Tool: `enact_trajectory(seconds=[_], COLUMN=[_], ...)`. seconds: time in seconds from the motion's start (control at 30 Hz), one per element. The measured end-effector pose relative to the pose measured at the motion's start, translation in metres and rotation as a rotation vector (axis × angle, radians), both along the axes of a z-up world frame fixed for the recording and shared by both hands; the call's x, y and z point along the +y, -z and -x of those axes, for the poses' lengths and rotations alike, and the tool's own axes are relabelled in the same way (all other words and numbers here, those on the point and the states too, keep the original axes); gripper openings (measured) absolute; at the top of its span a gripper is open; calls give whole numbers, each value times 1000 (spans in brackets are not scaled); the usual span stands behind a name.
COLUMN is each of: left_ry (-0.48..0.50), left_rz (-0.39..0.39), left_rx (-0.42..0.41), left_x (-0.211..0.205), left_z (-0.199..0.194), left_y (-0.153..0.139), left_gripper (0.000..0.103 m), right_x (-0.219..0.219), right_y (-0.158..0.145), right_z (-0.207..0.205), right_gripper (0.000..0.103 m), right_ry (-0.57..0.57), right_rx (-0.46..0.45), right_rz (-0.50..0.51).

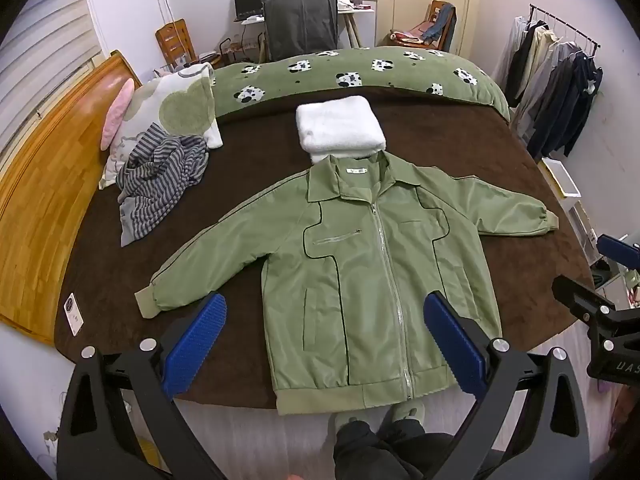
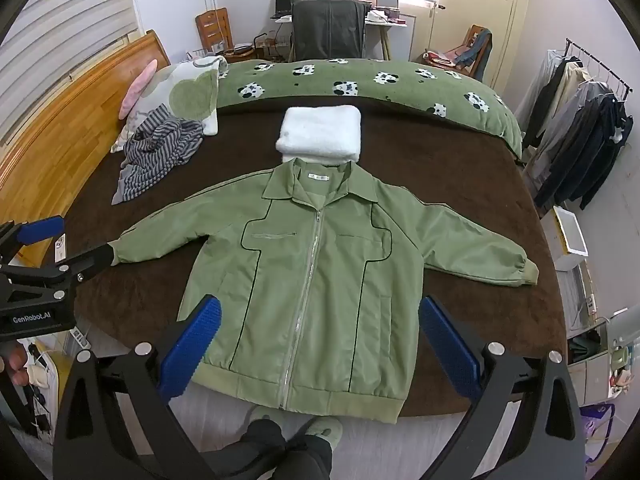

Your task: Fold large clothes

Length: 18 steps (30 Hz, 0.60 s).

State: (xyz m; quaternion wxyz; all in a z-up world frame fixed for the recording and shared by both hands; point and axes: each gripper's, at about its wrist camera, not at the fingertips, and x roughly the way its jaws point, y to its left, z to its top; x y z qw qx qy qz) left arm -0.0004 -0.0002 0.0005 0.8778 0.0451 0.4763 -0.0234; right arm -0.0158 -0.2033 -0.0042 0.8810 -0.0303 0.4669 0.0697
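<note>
A green zip-up jacket lies flat and face up on the brown bed cover, zipped, both sleeves spread out, hem at the bed's near edge. It also shows in the right wrist view. My left gripper is open and empty, held above the jacket's lower left part. My right gripper is open and empty, held above the jacket's hem. The right gripper shows at the right edge of the left wrist view; the left gripper shows at the left edge of the right wrist view.
A folded white towel lies just beyond the collar. A crumpled striped garment and a pillow lie at the left. A green panda blanket runs along the far side. A clothes rack stands at the right.
</note>
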Motion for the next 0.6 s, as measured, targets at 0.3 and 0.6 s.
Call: enact_trajectory(seconds=[0.3, 0.6], left_ry=[-2, 3], left_rz=[7, 9], left_rx=[0, 9], left_x=[-1, 1], left_z=[0, -2], left_y=[1, -1], left_gripper=[97, 97], right_x=[1, -2], right_y=[1, 3], right_z=[-1, -1], right_gripper=[97, 97], right_ry=[2, 7], right_rx=[2, 2], right_rz=[5, 3])
